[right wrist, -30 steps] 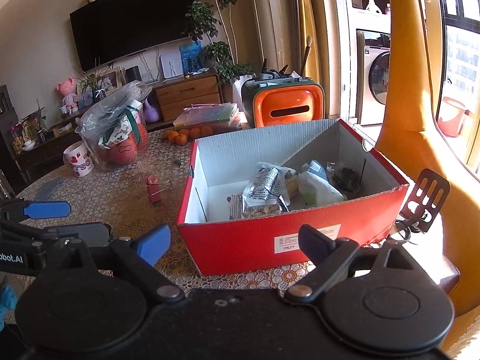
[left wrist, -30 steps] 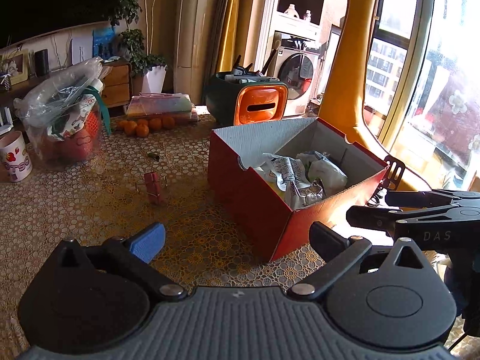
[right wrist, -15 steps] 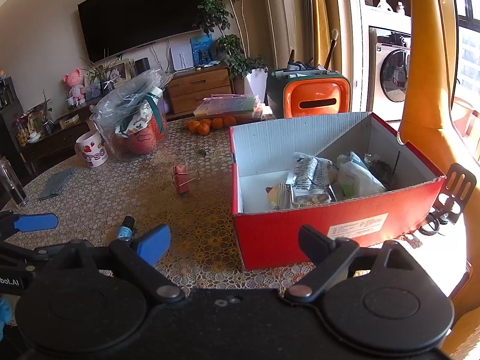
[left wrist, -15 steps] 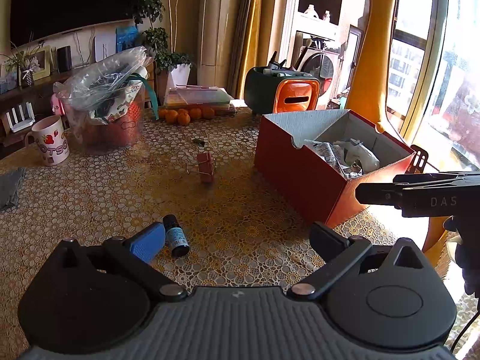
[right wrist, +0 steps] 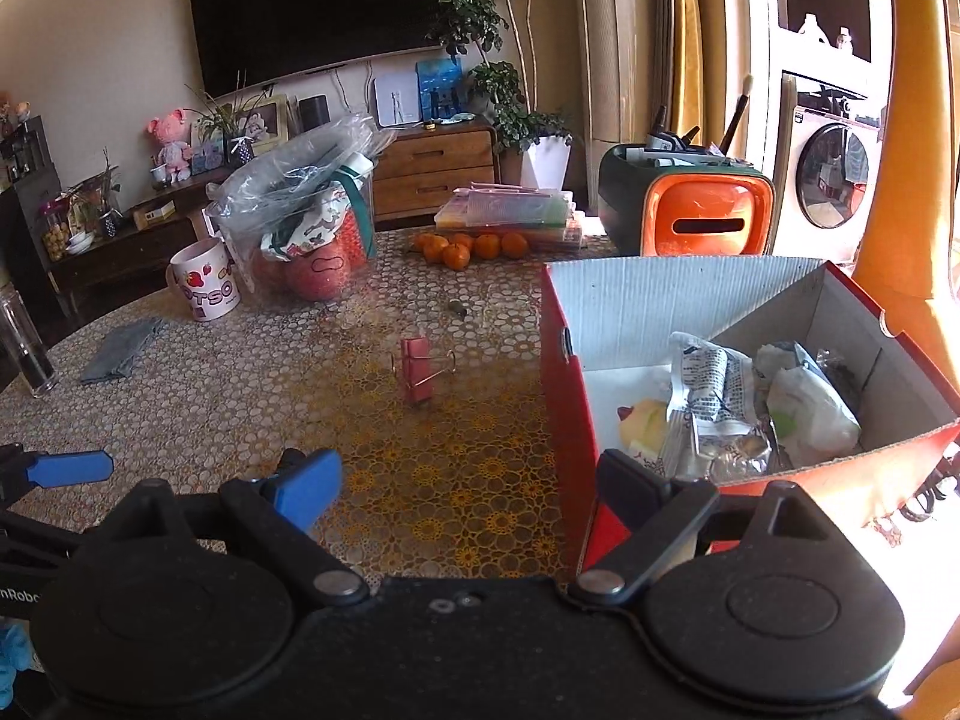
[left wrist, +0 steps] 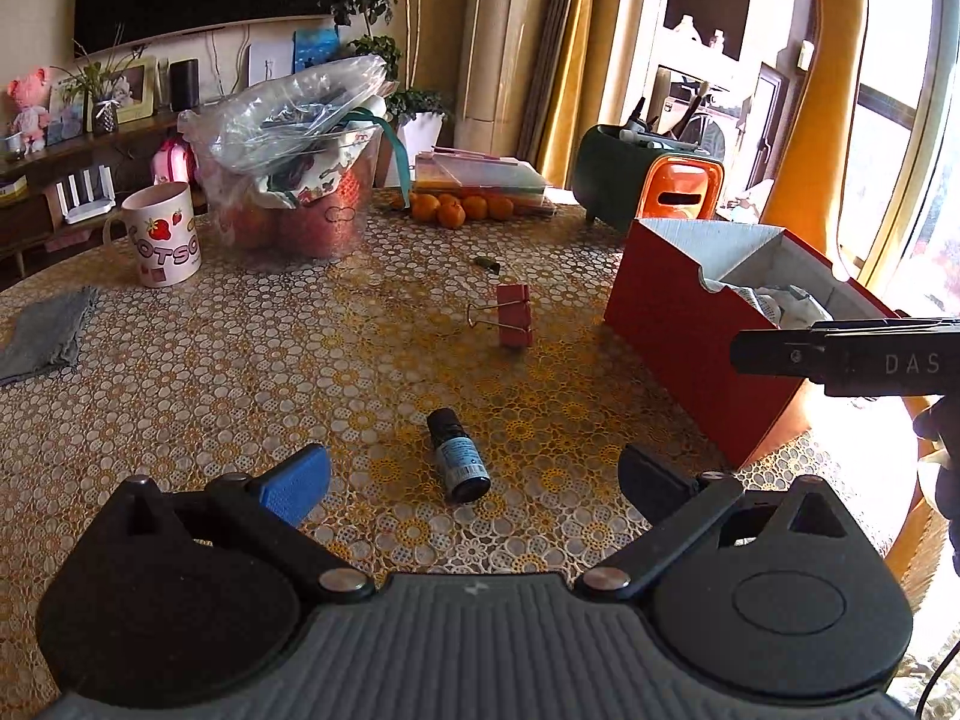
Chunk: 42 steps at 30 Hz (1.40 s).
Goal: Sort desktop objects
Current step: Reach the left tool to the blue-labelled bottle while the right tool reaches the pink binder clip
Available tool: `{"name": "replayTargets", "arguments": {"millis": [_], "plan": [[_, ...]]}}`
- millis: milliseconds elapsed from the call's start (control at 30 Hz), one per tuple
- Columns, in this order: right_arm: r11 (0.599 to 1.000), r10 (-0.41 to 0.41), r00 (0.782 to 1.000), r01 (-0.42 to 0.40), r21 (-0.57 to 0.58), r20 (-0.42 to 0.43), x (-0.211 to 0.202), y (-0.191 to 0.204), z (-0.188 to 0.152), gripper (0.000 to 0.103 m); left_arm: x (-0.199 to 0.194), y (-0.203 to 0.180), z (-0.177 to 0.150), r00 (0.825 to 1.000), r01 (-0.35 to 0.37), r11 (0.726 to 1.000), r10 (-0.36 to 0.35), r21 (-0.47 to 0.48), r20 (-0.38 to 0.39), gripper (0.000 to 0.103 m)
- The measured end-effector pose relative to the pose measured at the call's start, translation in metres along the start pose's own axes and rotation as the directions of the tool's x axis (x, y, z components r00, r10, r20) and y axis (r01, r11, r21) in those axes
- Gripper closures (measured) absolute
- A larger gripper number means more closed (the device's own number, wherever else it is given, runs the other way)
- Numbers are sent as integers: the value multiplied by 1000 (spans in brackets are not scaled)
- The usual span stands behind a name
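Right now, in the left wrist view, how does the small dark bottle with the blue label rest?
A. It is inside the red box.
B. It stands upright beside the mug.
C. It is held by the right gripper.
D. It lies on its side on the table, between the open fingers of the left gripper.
D: the small dark bottle lies on its side on the lace-covered table, ahead of the open left gripper and touched by neither finger.
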State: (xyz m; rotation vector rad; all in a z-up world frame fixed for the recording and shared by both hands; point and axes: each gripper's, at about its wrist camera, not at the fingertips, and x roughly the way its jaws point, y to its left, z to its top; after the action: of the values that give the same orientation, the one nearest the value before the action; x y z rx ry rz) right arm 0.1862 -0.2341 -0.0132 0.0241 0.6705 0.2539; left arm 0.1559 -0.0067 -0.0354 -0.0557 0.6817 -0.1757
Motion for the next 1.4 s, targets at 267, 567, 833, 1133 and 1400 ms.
{"name": "replayTargets", "arguments": {"millis": [267,567,833,1133,1400], "plan": [[996,50,999,-50,-74,-1,30,30,19,11,29,16,-5,1000,-27,999,26,-33,-17,0],[987,62,997,-66,-146,-35,81,48,31,11,63,14,-10,998,-40,999,39,-27,-41,0],[982,46,997,-57,-178,-68,133,50,40,14,88,3,-10,997,-63,998,63,-4,-37,0],[982,29,994,-49,-182,-109,175,46,40,19,103,-7,-13,997,-71,997,71,-4,-44,8],[986,13,990,-35,-160,-141,204,42,40,30,107,-7,-14,993,-109,994,108,-19,-54,24]]}}
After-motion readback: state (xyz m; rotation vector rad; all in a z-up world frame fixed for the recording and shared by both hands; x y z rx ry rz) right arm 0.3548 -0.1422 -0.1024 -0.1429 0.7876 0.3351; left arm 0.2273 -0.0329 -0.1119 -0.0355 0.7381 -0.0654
